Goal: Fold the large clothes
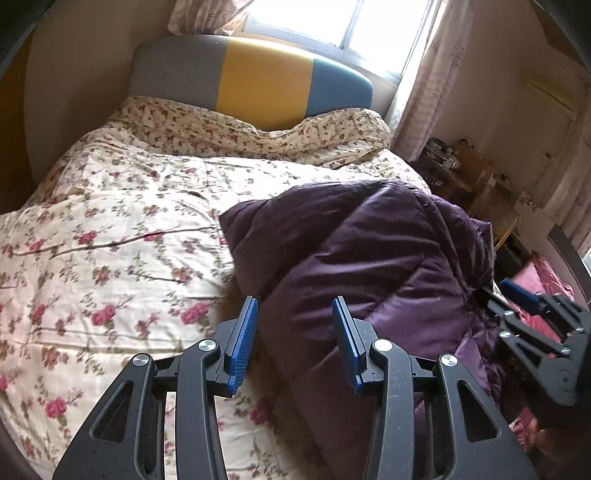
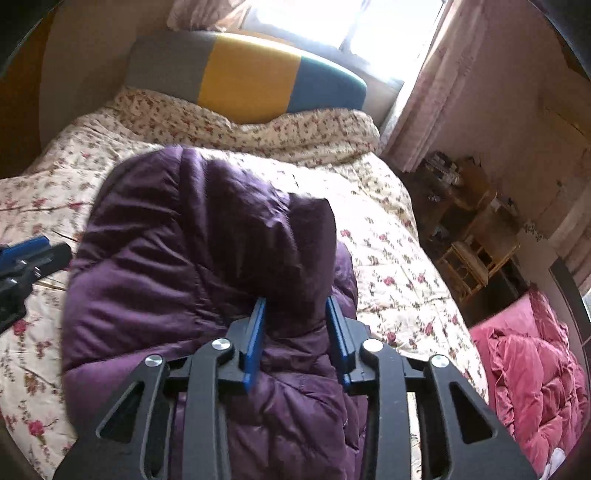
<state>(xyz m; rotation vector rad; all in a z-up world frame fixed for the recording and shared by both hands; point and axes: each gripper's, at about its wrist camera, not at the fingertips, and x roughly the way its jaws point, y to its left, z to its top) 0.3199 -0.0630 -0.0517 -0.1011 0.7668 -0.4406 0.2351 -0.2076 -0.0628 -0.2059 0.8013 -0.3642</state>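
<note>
- The purple padded coat (image 2: pixel 192 258) lies bunched on the bed (image 1: pixel 110 229), on the half nearer the right edge and toward the foot; its length seems to run from the foot up toward the headboard (image 1: pixel 251 81), though the folds make that hard to read.
- The right tongs (image 2: pixel 295 306) sit directly over the coat, with a raised hump of the fabric between the blue pads (image 2: pixel 256 332). The jaws stand narrowly apart and appear to pinch that hump, so I judge it gripped, not merely straddled.
- The left tongs (image 1: pixel 293 306) hang at the coat's near left border, about half open and holding nothing; one pad is over the floral cover, the other over purple cloth.
- The right hand is thus the nearer one. Any fold likely turns on carrying the gripped hump across the coat's length, while the left tongs could take the free left border.
- The bed wears a cream floral cover, with a rolled floral quilt (image 1: pixel 258 129) at the head below the grey, yellow and blue headboard.
- Beyond the right edge: a pink padded garment (image 2: pixel 532 354), cluttered wooden furniture (image 2: pixel 469 236), a pale curtain (image 1: pixel 424 81) and a bright window (image 1: pixel 332 26).
</note>
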